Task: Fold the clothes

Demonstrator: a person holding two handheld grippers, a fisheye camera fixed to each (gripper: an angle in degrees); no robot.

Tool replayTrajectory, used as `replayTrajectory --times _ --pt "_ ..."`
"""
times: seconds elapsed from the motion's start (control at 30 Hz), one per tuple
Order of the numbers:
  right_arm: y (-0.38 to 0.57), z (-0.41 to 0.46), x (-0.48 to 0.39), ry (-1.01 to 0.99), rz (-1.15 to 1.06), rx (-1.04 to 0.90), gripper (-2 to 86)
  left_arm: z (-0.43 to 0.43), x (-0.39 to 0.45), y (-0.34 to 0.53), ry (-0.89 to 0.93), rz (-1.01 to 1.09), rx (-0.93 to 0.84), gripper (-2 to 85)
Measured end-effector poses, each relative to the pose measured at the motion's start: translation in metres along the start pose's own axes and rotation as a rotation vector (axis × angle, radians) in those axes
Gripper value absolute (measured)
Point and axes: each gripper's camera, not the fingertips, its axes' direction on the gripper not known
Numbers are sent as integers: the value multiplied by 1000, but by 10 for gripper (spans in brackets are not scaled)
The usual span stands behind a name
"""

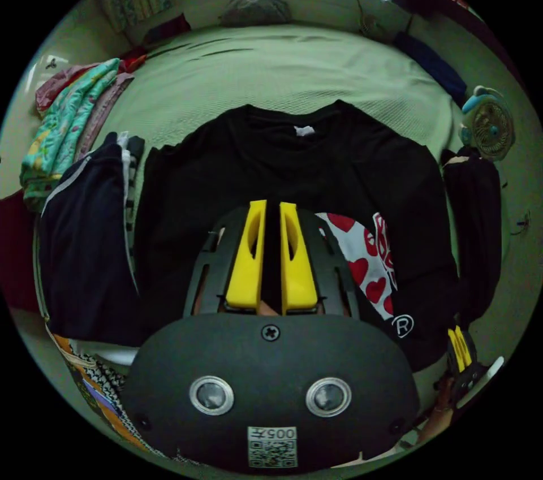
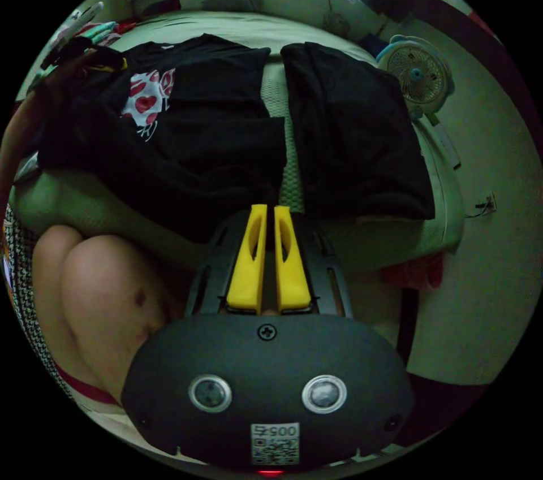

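Note:
A black T-shirt (image 1: 237, 174) with a white print of red hearts lies front up on the green bed (image 1: 271, 67), collar toward the far side. My left gripper (image 1: 272, 206) hovers over its middle, yellow jaws together with nothing seen between them. My right gripper (image 2: 266, 210) is shut too, above the bed's near edge between the T-shirt (image 2: 215, 124) and a folded black garment (image 2: 350, 129). The right gripper (image 1: 461, 347) also appears low at the right of the left gripper view. The left gripper (image 2: 87, 57) shows over the shirt's far side in the right gripper view.
A dark navy garment with a white stripe (image 1: 85, 242) lies left of the shirt, with a pile of colourful clothes (image 1: 62, 118) beyond it. A small fan (image 2: 418, 73) stands off the bed's right side. A person's knee (image 2: 96, 288) is by the near edge.

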Motion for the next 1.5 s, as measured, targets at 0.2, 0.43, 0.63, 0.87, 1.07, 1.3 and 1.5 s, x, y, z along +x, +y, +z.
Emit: replayTrajectory --times 0.2,0.43,0.63,0.87,1.07,1.3,1.5 --pt "18 -18 11 -31 14 -29 -12 -74 -28 89 -26 47 66 48" --pt "74 -75 30 -100 43 54 -12 -158 -77 212 -7 43 117 46" --pt "113 -129 46 -171 41 156 -12 -210 -106 313 29 26 127 41" --pt "150 -181 64 -225 30 210 -12 -264 -132 400 75 -27 189 38" --pt "174 -183 59 -226 -27 105 -4 -261 -138 461 12 -84 117 38" --pt "150 -182 51 -201 -74 38 62 -263 -160 474 -154 -180 130 10" --pt "86 -187 6 -211 -247 108 80 -240 -140 430 -134 -33 161 26"
